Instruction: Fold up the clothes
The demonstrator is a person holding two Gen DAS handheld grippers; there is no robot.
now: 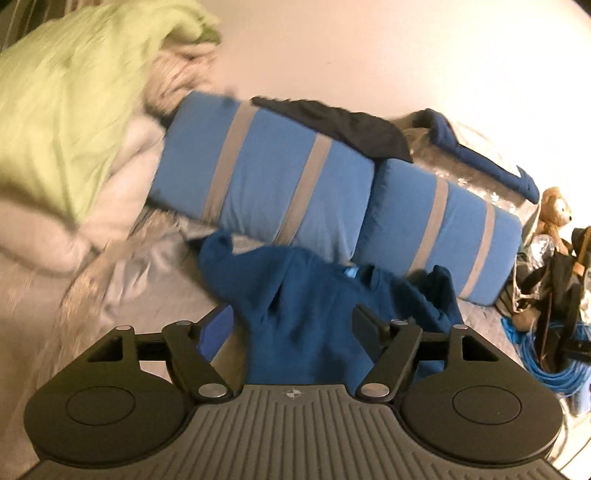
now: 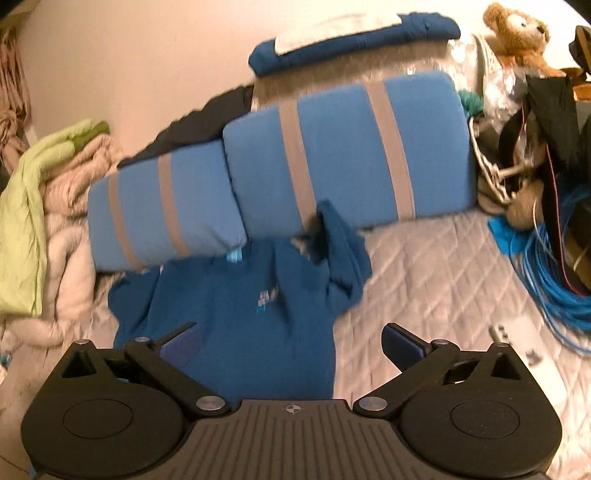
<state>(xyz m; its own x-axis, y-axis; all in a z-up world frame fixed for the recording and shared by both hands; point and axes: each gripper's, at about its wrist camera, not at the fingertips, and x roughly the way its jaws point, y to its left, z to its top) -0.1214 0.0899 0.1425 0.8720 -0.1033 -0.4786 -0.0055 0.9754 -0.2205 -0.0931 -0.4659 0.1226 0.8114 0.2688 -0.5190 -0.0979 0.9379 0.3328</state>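
Nearest in the left wrist view, the left hand-held gripper [image 1: 291, 326] hangs with its jaws spread wide and nothing between them, just above the lower part of a blue sweatshirt [image 1: 314, 314]. In the right wrist view the right hand-held gripper [image 2: 291, 339] is likewise wide apart and empty, its left finger over the sweatshirt [image 2: 240, 314] and its right finger over bare quilted bed cover [image 2: 424, 280].

The sweatshirt lies spread, front up, on the bed, with a small pale logo on the chest and a light tag at the collar. Its collar end reaches the foot of the cushions, and one sleeve [image 2: 340, 247] is bunched up against them.

Behind it two blue cushions with grey stripes [image 1: 266, 177] [image 2: 347, 155] lie end to end across the bed. A dark garment [image 1: 340, 125] is draped on top of one.

To the left sits a heap of pale bedding with a lime-green cloth [image 1: 74, 103] over it. Farther back, by the wall, a folded dark blue garment [image 2: 354, 44] rests on a silvery, crinkled surface. At the right edge are a brown teddy bear [image 2: 517, 33], black straps and a coil of blue cable [image 2: 554, 280].
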